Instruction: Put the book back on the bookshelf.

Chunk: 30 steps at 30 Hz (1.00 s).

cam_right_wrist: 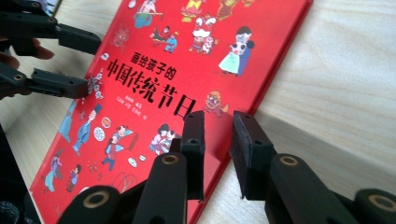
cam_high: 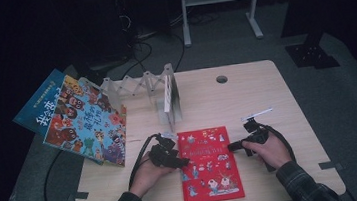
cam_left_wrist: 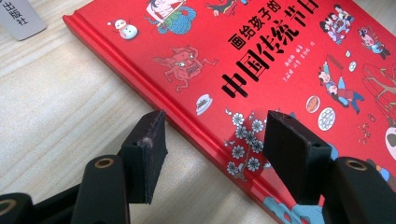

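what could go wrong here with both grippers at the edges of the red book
The red book lies flat on the table, so the right gripper, its jaws nearly shut at the book's edge, may slide off without getting under the cover. The left gripper straddles the spine edge with open jaws; closing there could just push the book sideways.

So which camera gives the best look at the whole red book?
The high view: the red book lies flat on the table, every edge visible. The left gripper view shows its spine edge and title; the right gripper view shows most of the cover, tilted.
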Tool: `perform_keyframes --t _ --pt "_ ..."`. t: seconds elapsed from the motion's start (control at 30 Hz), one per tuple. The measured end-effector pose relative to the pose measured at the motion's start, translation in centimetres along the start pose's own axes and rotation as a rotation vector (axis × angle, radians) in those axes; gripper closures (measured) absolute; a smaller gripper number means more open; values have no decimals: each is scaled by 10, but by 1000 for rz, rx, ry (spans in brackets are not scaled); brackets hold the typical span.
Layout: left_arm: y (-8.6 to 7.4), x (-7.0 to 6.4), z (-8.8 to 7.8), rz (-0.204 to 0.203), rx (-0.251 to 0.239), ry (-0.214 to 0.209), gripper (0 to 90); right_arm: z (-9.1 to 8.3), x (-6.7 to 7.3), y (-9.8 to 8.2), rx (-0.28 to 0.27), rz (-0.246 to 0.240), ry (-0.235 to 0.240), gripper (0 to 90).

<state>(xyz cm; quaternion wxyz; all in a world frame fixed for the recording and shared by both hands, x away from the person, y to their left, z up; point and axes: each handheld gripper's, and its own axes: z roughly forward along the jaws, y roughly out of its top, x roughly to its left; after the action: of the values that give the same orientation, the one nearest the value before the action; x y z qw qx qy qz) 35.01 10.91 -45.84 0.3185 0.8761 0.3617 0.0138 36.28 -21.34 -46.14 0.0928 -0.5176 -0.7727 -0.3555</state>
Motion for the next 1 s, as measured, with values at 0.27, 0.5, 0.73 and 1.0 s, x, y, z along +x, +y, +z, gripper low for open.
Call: perform_keyframes --t 0.27,0.5,0.73,1.0 --pt "0 0 0 2 -2 2 381 1 -2 0 11 17 6 765" --pt "-1 -1 0 -8 -10 1 381 4 -7 6 37 51 1 783" --pt "-1 0 0 -3 -6 0 381 4 -7 7 44 73 -7 784" --pt "0 0 0 -4 -6 1 381 5 -8 11 70 97 -3 737"
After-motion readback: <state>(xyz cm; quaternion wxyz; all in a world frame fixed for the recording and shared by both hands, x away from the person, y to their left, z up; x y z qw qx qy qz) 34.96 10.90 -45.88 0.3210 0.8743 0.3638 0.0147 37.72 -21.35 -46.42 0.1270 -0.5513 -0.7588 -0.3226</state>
